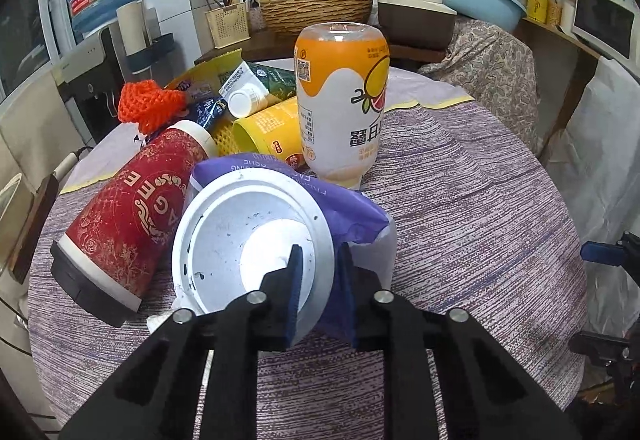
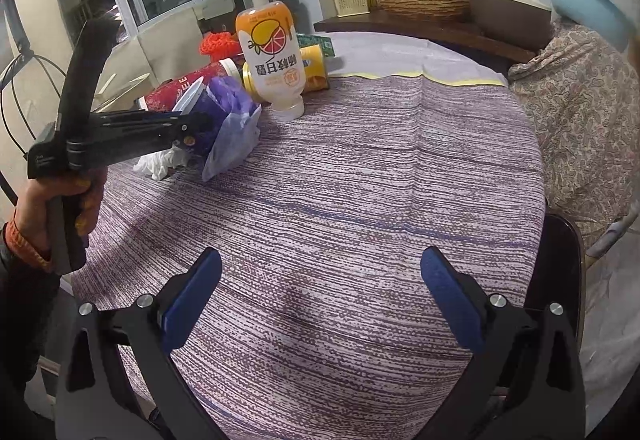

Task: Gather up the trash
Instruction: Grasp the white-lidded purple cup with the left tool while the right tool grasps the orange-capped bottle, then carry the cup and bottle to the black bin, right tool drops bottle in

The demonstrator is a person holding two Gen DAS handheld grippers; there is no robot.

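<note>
While your left gripper [image 1: 320,280] pinches the rim of the white cup [image 1: 252,240] and its purple bag [image 1: 352,208] on the table [image 1: 480,220], your right gripper [image 2: 320,296] hangs spread, holding nothing; lift carelessly and the inverted orange bottle [image 1: 344,100] just beside may topple.

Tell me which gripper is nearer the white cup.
Left. The left gripper is closed on the white cup's rim; the right gripper hovers open over bare tablecloth, well away from it.

Glossy plastic bottle [image 1: 342,100], matt woven tablecloth [image 1: 460,200], paper cup [image 1: 132,216]
</note>
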